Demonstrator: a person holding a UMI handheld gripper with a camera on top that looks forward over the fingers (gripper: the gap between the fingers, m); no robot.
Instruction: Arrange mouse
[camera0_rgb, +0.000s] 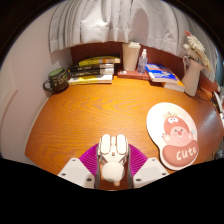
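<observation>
White computer mouse (113, 157) sits between the gripper (113, 172) fingers on the round wooden table (90, 115), round cartoon mouse pad (172, 135) just right. Beyond them, green mug (56, 79) left, stacked books (95, 70) along the back

Gripper (113, 172) fingers closed on white mouse (113, 157), purple pads (90, 156) pressing both sides. Mouse sits over wooden desk (95, 115), near its front edge. Right of mouse, well apart: oval mousepad (173, 136) with cartoon figure and "cute" text. Far side of desk: dark mug (57, 80) at left, stacked books (94, 71) beside it, a carton (131, 56), a small bottle (143, 60), a blue book (162, 73). White curtain (110, 20) behind.
</observation>
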